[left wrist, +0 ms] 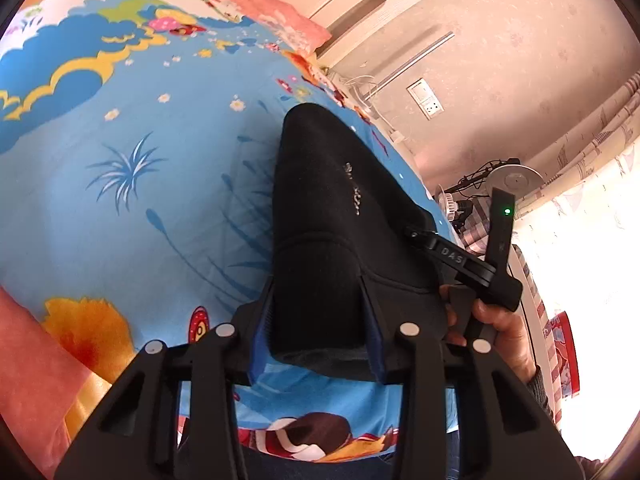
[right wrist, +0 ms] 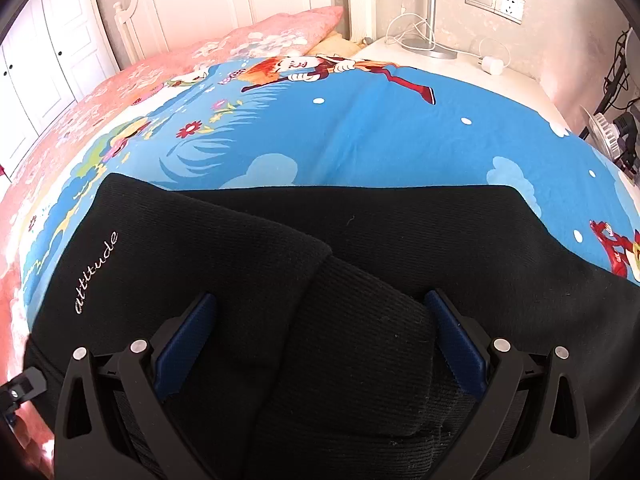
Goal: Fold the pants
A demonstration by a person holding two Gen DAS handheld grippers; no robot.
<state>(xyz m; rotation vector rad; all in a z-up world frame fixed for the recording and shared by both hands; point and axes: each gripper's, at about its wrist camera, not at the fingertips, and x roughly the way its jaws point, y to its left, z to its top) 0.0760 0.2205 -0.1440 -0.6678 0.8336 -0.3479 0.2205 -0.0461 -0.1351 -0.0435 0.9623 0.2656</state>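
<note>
Black pants (right wrist: 360, 248) with a white "attitude" print lie folded on a blue cartoon bedsheet (right wrist: 360, 140). In the left wrist view the pants (left wrist: 340, 208) run away from the camera. My left gripper (left wrist: 320, 320) stands wide open, with the ribbed cuff end of the pants between its blue-padded fingers (left wrist: 260, 344). My right gripper (right wrist: 320, 332) is also wide open, its fingers (right wrist: 456, 344) either side of a ribbed cuff that lies on top of the folded pants. The right gripper's body and the hand holding it (left wrist: 480, 280) show in the left wrist view.
A pink flowered quilt (right wrist: 120, 80) lies along the far side of the bed. A white bedside table (right wrist: 460, 64) holds a lamp base and cables. A fan and stand (right wrist: 616, 128) are at the right. White wardrobe doors (right wrist: 40, 72) are at the back left.
</note>
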